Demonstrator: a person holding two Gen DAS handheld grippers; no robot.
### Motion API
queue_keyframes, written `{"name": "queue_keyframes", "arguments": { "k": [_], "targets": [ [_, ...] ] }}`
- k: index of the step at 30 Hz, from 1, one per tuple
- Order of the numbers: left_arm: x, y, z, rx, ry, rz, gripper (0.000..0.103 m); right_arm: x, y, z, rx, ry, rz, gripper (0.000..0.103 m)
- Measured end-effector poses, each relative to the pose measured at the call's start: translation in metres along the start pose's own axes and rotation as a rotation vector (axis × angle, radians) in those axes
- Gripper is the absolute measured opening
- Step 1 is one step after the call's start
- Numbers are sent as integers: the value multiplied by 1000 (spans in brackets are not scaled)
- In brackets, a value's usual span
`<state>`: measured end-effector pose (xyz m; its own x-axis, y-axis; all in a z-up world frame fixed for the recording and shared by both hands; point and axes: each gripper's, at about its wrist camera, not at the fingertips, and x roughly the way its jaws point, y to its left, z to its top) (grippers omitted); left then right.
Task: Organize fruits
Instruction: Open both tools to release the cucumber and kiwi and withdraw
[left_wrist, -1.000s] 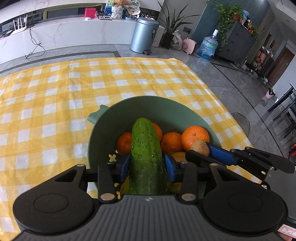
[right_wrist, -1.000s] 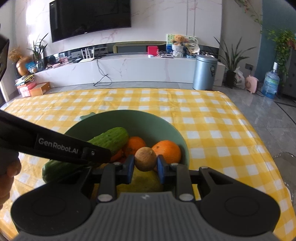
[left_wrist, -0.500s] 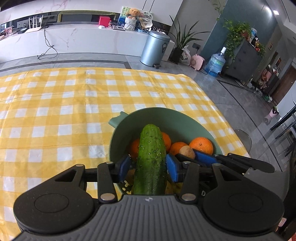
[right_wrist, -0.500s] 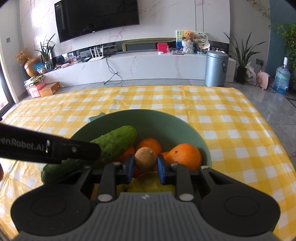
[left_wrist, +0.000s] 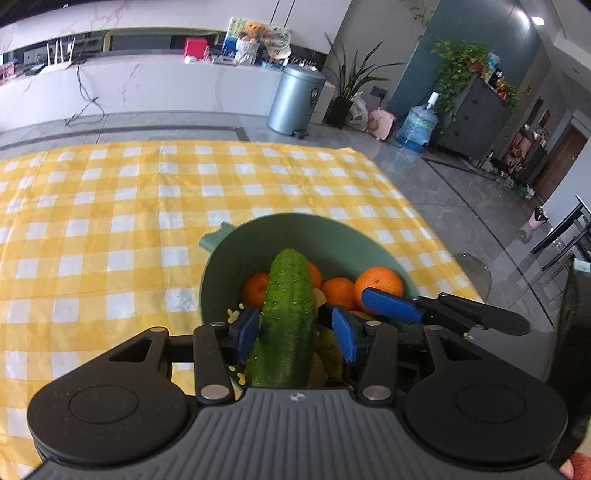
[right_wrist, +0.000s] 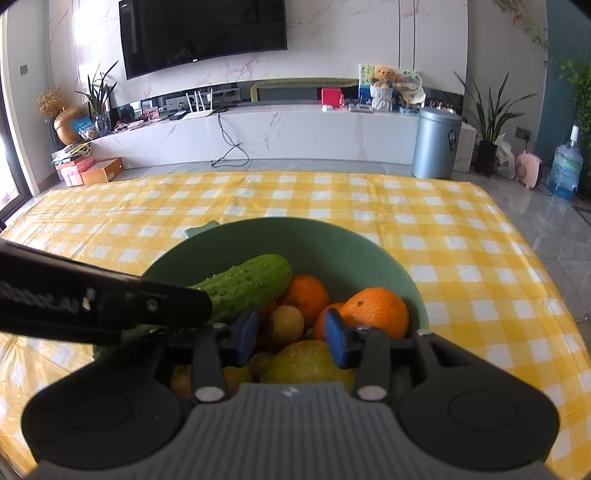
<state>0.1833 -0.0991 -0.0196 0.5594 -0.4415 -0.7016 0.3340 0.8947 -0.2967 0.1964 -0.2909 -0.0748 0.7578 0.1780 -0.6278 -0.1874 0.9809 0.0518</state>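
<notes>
Both grippers are letting fruit go into the green bowl (right_wrist: 369, 243) at lower centre of the yellow checked bench (right_wrist: 461, 236). The right gripper (right_wrist: 291, 332) has just been opening; its pads stand clear of the small brown fruit (right_wrist: 286, 325), which rests among the oranges (right_wrist: 376, 312). The left gripper (left_wrist: 295, 332) has also just widened, with a gap beside the right pad, the cucumber (left_wrist: 290, 314) between them. The cucumber's long axis runs up the left view, tip toward the far rim. Best to back both grippers straight out, not dragging fruit.
</notes>
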Motion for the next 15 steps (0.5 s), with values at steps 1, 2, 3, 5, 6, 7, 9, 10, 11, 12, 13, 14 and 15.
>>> {"name": "queue_keyframes", "arguments": {
  "k": [1,2,3,5,6,7,9,10,11,12,13,14,15],
  "targets": [
    [-4,-2,0,8,-10,3,52,-2,1,0,-6,-7,-5,41],
    [-9,-3,0,14,-20,8,53,-5,2,0,-13,-13,-15,43],
    [-14,-5,-1,21,-32,15,53,-8,3,0,-19,-22,-25,45],
    [-25,-7,-2,31,-61,27,55,-17,3,1,-19,-41,-41,49],
    [-31,-7,-3,35,-77,35,56,-22,3,1,-12,-52,-49,55],
    [-37,-8,-4,40,-95,46,57,-28,2,1,-3,-64,-56,63],
    [-49,-10,-6,49,-129,71,59,-40,2,2,14,-90,-67,69],
    [-55,-10,-7,56,-145,87,60,-46,3,2,21,-98,-71,71],
    [-60,-12,-8,63,-159,103,62,-52,3,2,30,-104,-74,72],
    [-65,-13,-10,71,-175,117,64,-59,4,2,42,-110,-75,75],
    [-71,-14,-13,81,-195,130,65,-66,4,2,54,-119,-75,78],
    [-76,-16,-15,94,-215,145,68,-74,4,2,65,-130,-74,79],
    [-80,-18,-19,106,-233,163,70,-82,5,1,71,-142,-73,80]
  ]
}}
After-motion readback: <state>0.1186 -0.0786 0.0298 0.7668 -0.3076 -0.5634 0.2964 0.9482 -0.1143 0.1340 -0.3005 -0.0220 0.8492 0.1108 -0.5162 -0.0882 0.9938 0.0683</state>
